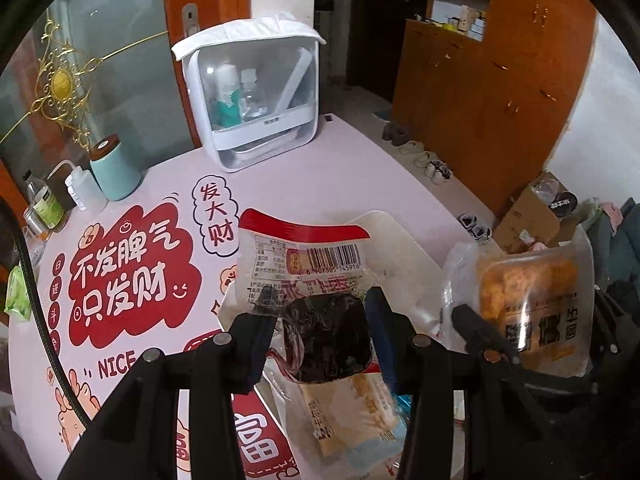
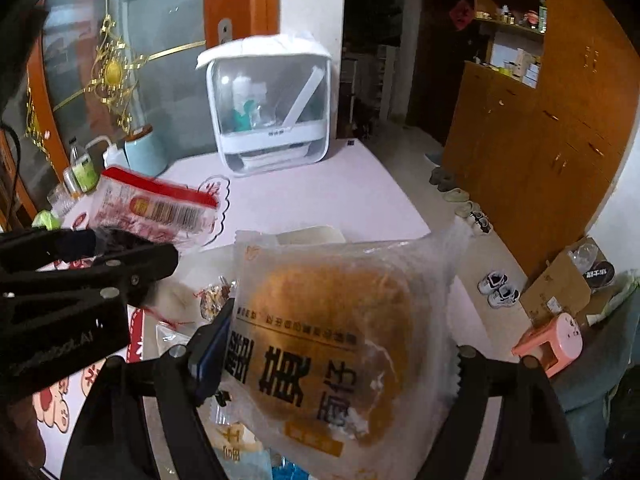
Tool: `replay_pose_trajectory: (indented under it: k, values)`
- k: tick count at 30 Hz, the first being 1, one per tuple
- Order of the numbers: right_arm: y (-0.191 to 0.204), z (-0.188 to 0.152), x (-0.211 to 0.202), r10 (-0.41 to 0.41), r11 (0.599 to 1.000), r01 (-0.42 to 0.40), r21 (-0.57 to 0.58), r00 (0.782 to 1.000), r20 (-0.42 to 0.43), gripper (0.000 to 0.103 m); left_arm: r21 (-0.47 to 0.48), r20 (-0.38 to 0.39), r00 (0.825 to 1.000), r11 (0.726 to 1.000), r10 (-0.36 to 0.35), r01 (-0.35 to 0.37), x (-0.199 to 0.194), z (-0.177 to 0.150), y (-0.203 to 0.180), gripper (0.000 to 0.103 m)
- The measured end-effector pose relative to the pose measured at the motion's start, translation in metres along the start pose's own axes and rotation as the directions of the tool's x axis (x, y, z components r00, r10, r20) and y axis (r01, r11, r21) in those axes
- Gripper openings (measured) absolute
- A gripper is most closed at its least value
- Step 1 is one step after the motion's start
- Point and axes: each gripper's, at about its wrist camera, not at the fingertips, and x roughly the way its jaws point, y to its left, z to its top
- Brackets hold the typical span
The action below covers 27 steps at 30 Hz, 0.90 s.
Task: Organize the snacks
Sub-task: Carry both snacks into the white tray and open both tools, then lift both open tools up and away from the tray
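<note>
Left wrist view, item one: our left claw (image 1: 320, 332) grips a red-topped dark snack packet (image 1: 308, 280), lifted over the white tray (image 1: 400, 248) on the bench (image 1: 280, 184). Item two: our right claw (image 2: 340, 360) clamps a yellow cake packet (image 2: 336, 344) just right of that tray. Remaining: several loose packets (image 1: 348, 412) lie in and beside the tray, so we judge sorting barely begun.

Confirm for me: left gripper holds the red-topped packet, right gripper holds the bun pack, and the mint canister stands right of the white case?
Not quite. The mint canister stands left of the white case, as the left wrist view shows. The rest holds: the left gripper holds the red-topped packet, and the right gripper holds the bun pack.
</note>
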Motion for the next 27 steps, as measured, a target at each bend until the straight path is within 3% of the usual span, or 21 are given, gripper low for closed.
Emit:
replay_pose_trajectory:
  k: [2,4,5,6,9,27]
  values:
    - [0.003,0.001,0.010,0.005,1.000,-0.005,-0.004,1.000,-0.023,0.085,0.001,-0.007,1.000,1.000,0.004,-0.004,0.007,0.002,0.001,0.049]
    - [0.006,0.002,0.015,0.007,1.000,-0.007,-0.018,1.000,-0.030,0.090,-0.005,-0.010,1.000,1.000,0.012,-0.012,0.011,0.003,0.003,0.061]
    - [0.009,0.002,0.017,0.008,0.999,-0.008,-0.033,1.000,-0.028,0.091,-0.010,-0.012,1.000,1.000,0.013,-0.013,0.013,0.003,0.003,0.079]
    - [0.011,0.001,0.017,0.005,0.999,-0.006,-0.049,1.000,-0.018,0.091,-0.012,-0.008,1.000,1.000,0.011,-0.011,0.014,0.003,0.004,0.089]
    - [0.018,0.001,0.012,-0.015,0.996,0.017,-0.089,1.000,0.022,0.092,-0.005,-0.010,1.000,1.000,0.010,-0.010,0.015,0.002,0.005,0.097]
    - [0.024,-0.010,-0.002,0.024,0.996,-0.024,-0.088,1.000,-0.002,0.093,-0.086,0.007,0.999,0.995,0.046,-0.045,-0.004,-0.011,0.020,0.101]
